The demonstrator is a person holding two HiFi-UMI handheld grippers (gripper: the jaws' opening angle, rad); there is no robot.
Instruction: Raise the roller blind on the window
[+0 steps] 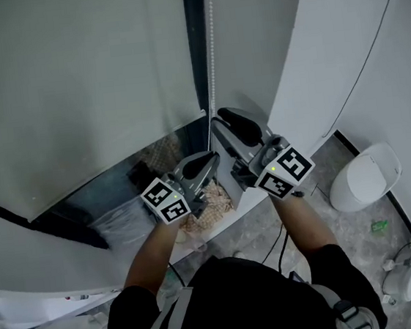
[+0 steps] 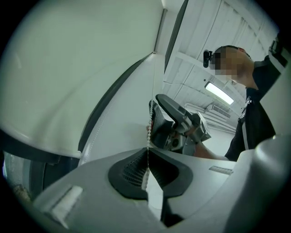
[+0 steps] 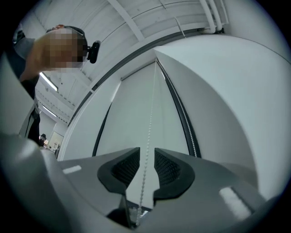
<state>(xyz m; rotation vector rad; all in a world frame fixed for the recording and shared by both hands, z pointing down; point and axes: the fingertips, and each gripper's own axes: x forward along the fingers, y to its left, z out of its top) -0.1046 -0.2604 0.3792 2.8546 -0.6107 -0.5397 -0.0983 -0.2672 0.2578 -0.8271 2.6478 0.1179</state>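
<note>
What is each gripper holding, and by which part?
The left gripper is shut on the blind's bead chain, just below the right gripper. The right gripper holds nothing: its jaws stand apart with the chain running between them.

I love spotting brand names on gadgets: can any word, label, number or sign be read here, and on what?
None can be read. The marker cube on the left hand-held gripper and the marker cube on the right hand-held gripper carry only black-and-white square patterns, no letters or digits.
</note>
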